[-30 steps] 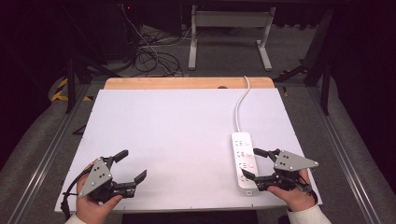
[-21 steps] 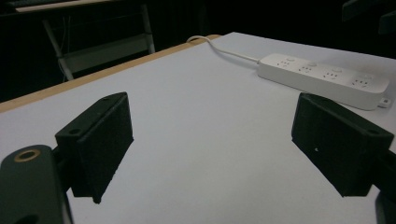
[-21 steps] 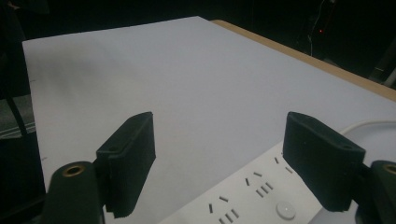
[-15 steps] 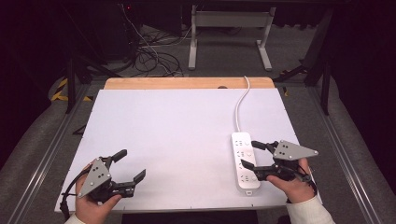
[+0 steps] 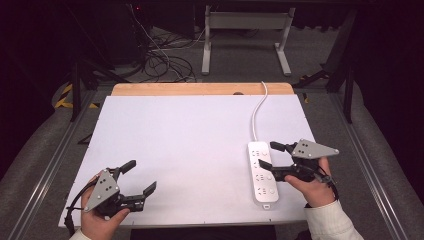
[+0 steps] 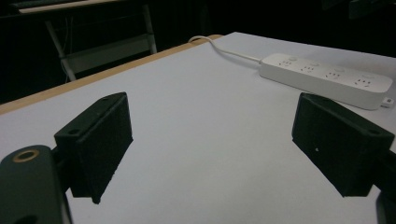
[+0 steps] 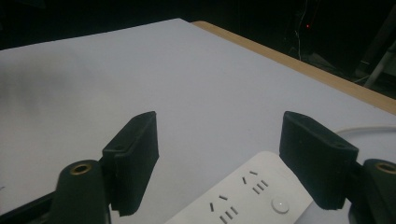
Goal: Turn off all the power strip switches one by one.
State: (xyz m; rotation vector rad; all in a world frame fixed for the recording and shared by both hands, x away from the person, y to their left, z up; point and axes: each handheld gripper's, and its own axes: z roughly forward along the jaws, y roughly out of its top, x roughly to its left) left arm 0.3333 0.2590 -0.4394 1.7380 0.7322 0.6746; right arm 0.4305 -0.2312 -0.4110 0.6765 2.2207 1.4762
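Tongs in the person's left hand [image 5: 135,189] sit nearest, at the close left corner of the white surface [image 5: 190,145], jaws spread wide with nothing but bare board between them; they look parked there, out of the way, as though waiting while the other hand works. From the left gripper view the power strip [image 6: 327,79] lies well off beyond the right-hand jaw, its cord trailing toward the far wooden edge. On the other side, the right tongs [image 5: 269,156] hang just over the near half of the power strip [image 5: 262,171], pointing across it from its right, jaws apart and pressing on nothing. In the right gripper view the strip's white end [image 7: 243,196] lies below and between the two black jaws, sockets and a round button facing up, so my guess is the hand is lining up on the strip's body or on that button rather than holding anything. The strip lies flat along the right side, its cord [image 5: 257,107] running away to the back edge of the surface. Compared with a second ago, the right tongs have lifted a little and drawn over the strip, and their jaws have just been narrowing slightly, with only the strip beneath them and nothing gripped; the left tongs have kept their place.
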